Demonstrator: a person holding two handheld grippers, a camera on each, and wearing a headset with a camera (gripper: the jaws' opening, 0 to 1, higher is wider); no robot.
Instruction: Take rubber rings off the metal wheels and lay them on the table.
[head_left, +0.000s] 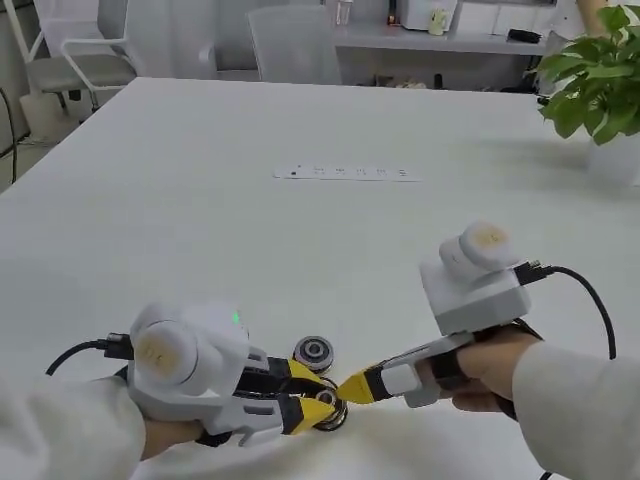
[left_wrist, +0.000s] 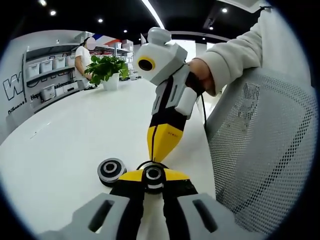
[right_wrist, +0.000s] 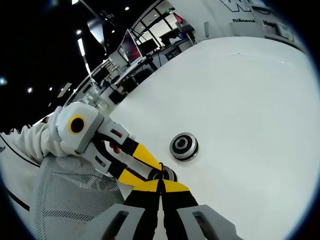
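The rubber ring (left_wrist: 150, 163) shows as a thin black arc lifted off the rim of the metal wheel (right_wrist: 165, 174), which sits low over the bench (head_left: 300, 230) near the person's edge. The wheel is gripped from both sides by the left gripper (left_wrist: 153, 175), its yellow jaws clenched on the hub. The right gripper (right_wrist: 160, 184) meets it head-on, with its jaws pressed tight together. As far as the gripper views show, they are pinching the raised part of the ring. The pinch is narrow and right at the tips, so the likeliest failure is the ring slipping free and snapping back into its groove. A hard or skewed pull could also twist the wheel in the left jaws or drag it out of them. If the ring comes off suddenly, it may spring away instead of being laid down. The ring lies between the two sets of tips, touching the right pair, while most of its loop seems to sit round the wheel. A second wheel (left_wrist: 111, 170) rests on the bench just beside them, clear of both grippers.
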